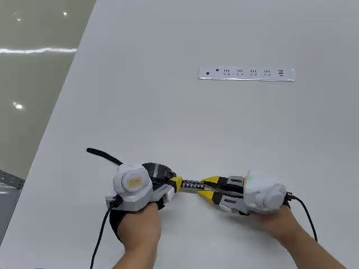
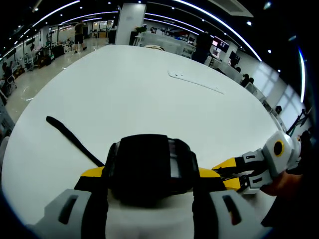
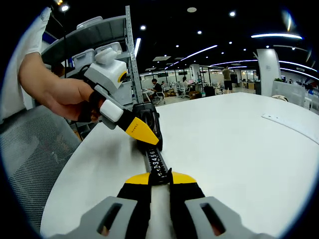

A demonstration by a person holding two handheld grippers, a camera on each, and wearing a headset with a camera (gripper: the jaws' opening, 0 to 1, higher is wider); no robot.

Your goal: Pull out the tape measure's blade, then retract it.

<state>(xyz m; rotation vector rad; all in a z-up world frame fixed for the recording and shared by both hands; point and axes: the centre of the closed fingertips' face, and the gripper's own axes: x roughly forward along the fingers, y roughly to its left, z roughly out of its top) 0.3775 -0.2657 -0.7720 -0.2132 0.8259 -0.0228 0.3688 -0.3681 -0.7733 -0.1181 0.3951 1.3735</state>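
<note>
A black tape measure [image 1: 159, 175] rests on the white table, clamped between the yellow-tipped jaws of my left gripper [image 1: 169, 186]; it bulks large in the left gripper view [image 2: 151, 167]. Its black wrist strap [image 1: 102, 156] trails to the left [image 2: 72, 141]. A short length of blade [image 1: 192, 184] with printed numbers runs right from the case. My right gripper [image 1: 208, 188] is shut on the blade's end [image 3: 157, 169], with the case [image 3: 151, 119] a little way ahead of it. The left gripper's yellow finger [image 3: 139, 131] lies against the case.
A white power strip [image 1: 246, 73] lies at the far side of the table, also seen as a thin strip [image 2: 194, 81] and at the right edge [image 3: 291, 125]. The table's left edge [image 1: 61, 106] drops to a glossy floor. Shelving and a mesh chair stand behind.
</note>
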